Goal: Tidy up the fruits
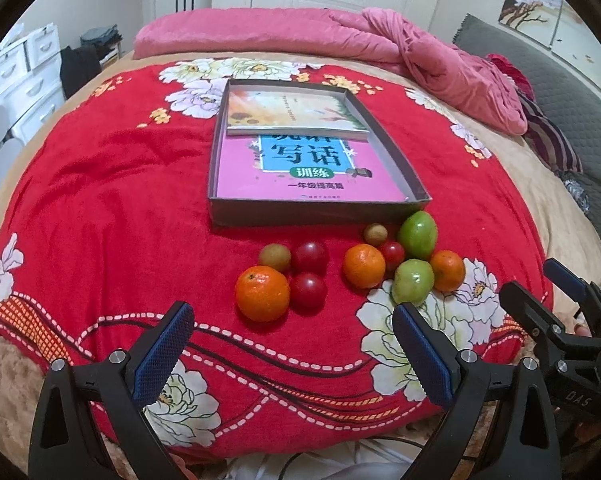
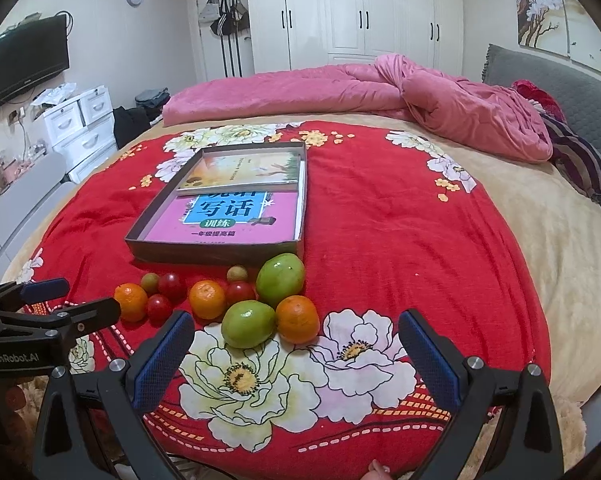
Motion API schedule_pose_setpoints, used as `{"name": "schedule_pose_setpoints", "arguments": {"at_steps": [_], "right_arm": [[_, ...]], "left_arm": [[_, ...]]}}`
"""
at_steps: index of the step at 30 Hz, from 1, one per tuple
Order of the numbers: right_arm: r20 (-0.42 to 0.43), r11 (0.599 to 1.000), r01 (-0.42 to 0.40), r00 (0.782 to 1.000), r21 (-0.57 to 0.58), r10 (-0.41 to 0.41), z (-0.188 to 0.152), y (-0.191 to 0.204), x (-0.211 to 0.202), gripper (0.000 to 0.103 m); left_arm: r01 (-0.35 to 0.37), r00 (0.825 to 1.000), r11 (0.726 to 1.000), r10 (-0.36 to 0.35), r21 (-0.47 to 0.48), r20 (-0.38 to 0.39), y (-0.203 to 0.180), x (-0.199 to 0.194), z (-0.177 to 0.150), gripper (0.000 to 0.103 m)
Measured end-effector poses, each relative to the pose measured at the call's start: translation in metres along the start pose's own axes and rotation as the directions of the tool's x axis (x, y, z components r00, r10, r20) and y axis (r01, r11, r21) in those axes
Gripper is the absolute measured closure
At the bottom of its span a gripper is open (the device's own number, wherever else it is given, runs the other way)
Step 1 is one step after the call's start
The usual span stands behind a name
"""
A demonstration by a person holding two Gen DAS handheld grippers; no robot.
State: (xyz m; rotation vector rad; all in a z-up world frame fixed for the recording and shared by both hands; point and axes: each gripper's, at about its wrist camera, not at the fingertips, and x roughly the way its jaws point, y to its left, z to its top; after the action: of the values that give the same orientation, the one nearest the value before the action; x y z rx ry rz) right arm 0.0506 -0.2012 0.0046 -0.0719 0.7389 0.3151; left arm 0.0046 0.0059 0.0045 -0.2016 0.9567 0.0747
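1. Two grippers, both sitting wide open with nothing in them: your left gripper [image 1: 292, 344] and right gripper [image 2: 296, 352].
2. Fruits are lying loose on the red blanket [image 1: 100, 200], just near-side of the box [image 1: 216, 160].
3. Nearest orange [image 1: 263, 293] is sitting dead ahead of the left one, so I'd guess that's the closer arm.
4. Green fruit [image 2: 247, 323] is lining up ahead of your right.

Black claws [image 1: 292, 344] [image 2: 296, 352], blue textured pads, silver screws.

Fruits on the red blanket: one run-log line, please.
stage: pre-grasp | fruits: loose beside box | left gripper: open | right gripper: open
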Motion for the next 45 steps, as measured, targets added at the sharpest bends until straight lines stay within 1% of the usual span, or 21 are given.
{"name": "schedule_pose_setpoints", "arguments": {"at_steps": [7, 13, 17, 22, 26, 30, 32, 33, 34, 37, 42, 43, 45], "right_arm": [[-0.01, 1.0, 0.001, 1.0, 0.005, -0.001, 0.0, -0.002, 0.007, 0.0], [-0.019, 1.0, 0.002, 1.0, 0.009, -0.002, -0.002, -0.004, 0.012, 0.0], [-0.027, 1.0, 0.008, 1.0, 0.01, -0.008, -0.003, -0.006, 0.016, 0.0], [-0.041, 1.0, 0.015, 0.999, 0.021, -0.014, -0.004, -0.009, 0.021, 0.0], [-0.041, 1.0, 0.018, 0.999, 0.018, -0.018, -0.004, -0.01, 0.023, 0.0], [-0.054, 1.0, 0.015, 0.998, 0.014, -0.015, -0.003, -0.013, 0.028, 0.0], [-0.068, 1.0, 0.015, 0.998, 0.014, -0.014, -0.002, -0.016, 0.033, 0.0], [-0.078, 1.0, 0.016, 0.997, 0.016, -0.015, -0.002, -0.019, 0.036, 0.0], [-0.086, 1.0, 0.018, 0.996, 0.018, -0.016, -0.002, -0.02, 0.039, 0.0], [-0.116, 1.0, 0.021, 0.993, 0.015, -0.019, -0.003, -0.024, 0.049, 0.0], [-0.15, 1.0, 0.0, 0.989, -0.015, -0.002, -0.003, -0.024, 0.064, 0.001], [-0.157, 1.0, -0.004, 0.988, -0.017, 0.001, -0.003, -0.023, 0.067, 0.002], [-0.165, 1.0, -0.013, 0.986, -0.022, 0.01, -0.003, -0.022, 0.071, 0.011]], "left_arm": [[-0.009, 0.998, 0.999, 0.007, -0.04, -0.056, 0.015, 0.016, 0.001, 0.004], [-0.006, 0.997, 0.997, 0.0, -0.08, -0.071, 0.029, 0.026, 0.004, 0.004], [-0.016, 0.997, 0.997, 0.01, -0.072, -0.081, 0.033, 0.032, 0.006, 0.004], [0.005, 0.994, 0.998, -0.011, -0.062, -0.11, 0.035, 0.04, 0.008, 0.004], [0.003, 0.994, 0.999, -0.007, -0.042, -0.109, 0.034, 0.043, 0.009, 0.005], [0.002, 0.996, 1.0, -0.003, -0.021, -0.091, 0.033, 0.044, 0.01, 0.009], [0.006, 0.995, 1.0, -0.007, -0.013, -0.095, 0.033, 0.046, 0.01, 0.017], [0.009, 0.995, 1.0, -0.01, -0.01, -0.102, 0.033, 0.048, 0.01, 0.024], [0.013, 0.994, 1.0, -0.014, -0.009, -0.111, 0.033, 0.05, 0.01, 0.027], [0.025, 0.992, 1.0, -0.027, -0.018, -0.127, 0.035, 0.054, 0.009, 0.028], [0.03, 0.992, 0.999, -0.032, -0.018, -0.121, 0.036, 0.056, 0.009, 0.028], [0.031, 0.992, 0.999, -0.033, -0.019, -0.12, 0.037, 0.056, 0.01, 0.028], [0.034, 0.992, 0.999, -0.037, -0.021, -0.121, 0.038, 0.057, 0.01, 0.029]]}}
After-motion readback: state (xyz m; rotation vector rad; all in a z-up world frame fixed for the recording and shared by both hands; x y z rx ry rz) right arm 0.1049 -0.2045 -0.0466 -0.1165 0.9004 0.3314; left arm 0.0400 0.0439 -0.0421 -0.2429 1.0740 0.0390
